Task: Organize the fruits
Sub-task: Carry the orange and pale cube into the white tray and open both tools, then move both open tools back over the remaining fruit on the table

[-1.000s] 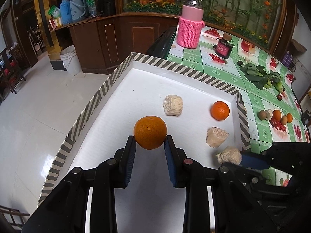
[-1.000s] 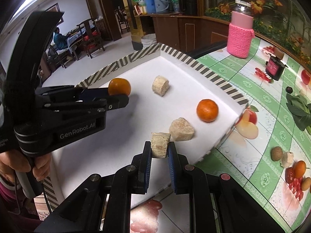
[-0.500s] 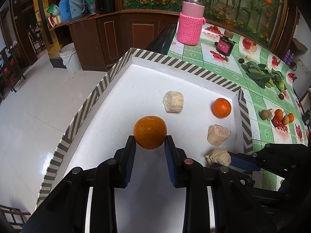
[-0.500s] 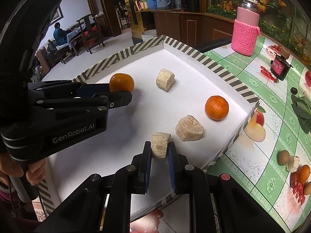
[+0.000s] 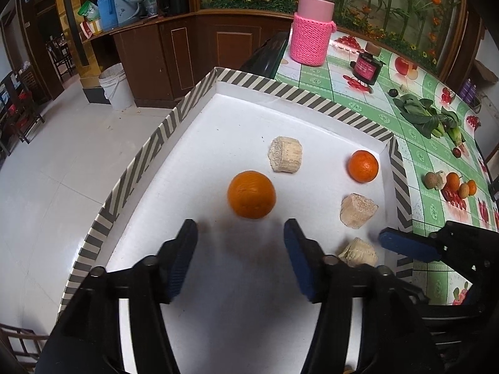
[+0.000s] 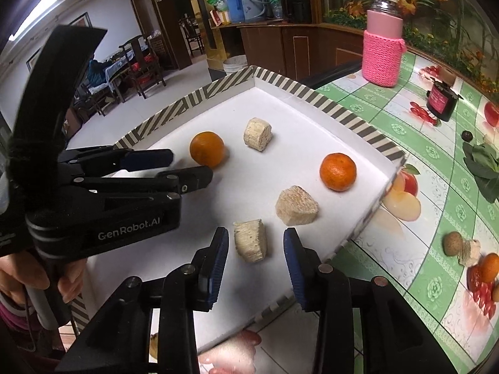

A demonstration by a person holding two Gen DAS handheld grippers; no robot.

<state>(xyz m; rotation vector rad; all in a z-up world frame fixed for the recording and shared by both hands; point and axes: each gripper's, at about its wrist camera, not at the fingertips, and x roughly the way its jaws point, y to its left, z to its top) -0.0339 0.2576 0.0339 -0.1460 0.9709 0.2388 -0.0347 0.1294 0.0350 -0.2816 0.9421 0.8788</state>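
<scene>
Two oranges on the white tray [image 5: 199,115]: the larger orange [image 5: 251,194] just ahead of the left claw, the smaller orange [image 5: 363,166] farther off to its right. Three beige chunks (all rough-cut): one chunk [image 6: 250,240] between the right claw's tips, a second chunk [image 6: 296,205] just beyond, a third chunk [image 6: 257,133] farthest ahead.

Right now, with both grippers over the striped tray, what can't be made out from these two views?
- Near edge of the tray: left wrist view, hidden behind the left gripper.
- Label on the dark jar: too small to read in either view.
- Beige chunk nearest the right gripper: partly covered by a finger in the left wrist view.
- Seated person: right wrist view, too small and dim to tell more.
</scene>
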